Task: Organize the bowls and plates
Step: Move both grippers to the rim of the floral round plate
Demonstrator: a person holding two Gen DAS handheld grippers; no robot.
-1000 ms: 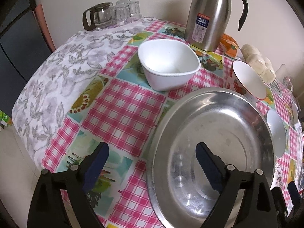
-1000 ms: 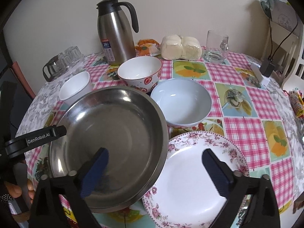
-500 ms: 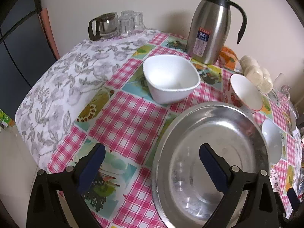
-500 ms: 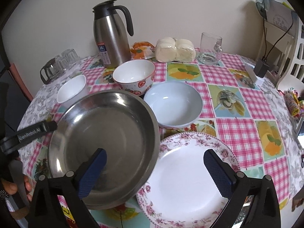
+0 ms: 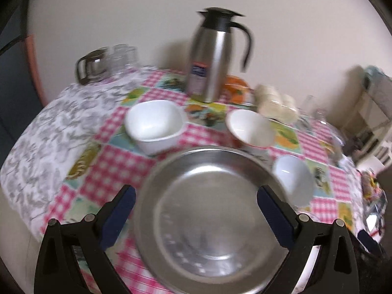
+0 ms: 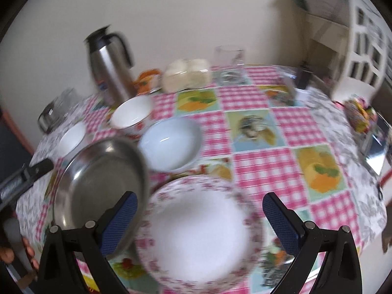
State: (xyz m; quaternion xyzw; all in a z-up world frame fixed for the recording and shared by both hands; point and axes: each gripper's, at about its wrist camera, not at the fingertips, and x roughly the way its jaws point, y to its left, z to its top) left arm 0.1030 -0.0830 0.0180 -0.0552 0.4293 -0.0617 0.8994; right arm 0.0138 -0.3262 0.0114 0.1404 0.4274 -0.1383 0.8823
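A large steel plate (image 5: 210,215) lies on the checked tablecloth, below and between the spread fingers of my left gripper (image 5: 197,216), which is open and touches nothing. Behind it stand a white square bowl (image 5: 154,125), a red-patterned bowl (image 5: 252,129) and a pale blue bowl (image 5: 292,178). My right gripper (image 6: 201,223) hovers open over a floral-rimmed plate (image 6: 198,240). The steel plate (image 6: 100,183) lies to that plate's left, its rim at the floral plate's edge. The pale blue bowl (image 6: 171,142) sits just behind both. The frames are blurred.
A steel thermos (image 5: 210,56), a glass jug with glasses (image 5: 98,66), wrapped buns (image 5: 276,103) and a glass mug (image 6: 229,61) line the back of the table. A white chair (image 6: 362,49) stands at the right. A hand (image 6: 7,252) shows at the lower left.
Both grippers have lifted and drawn back, so more of the table shows. The left view swung right and now has the steel plate between its fingers. The right view moved right over the floral plate.
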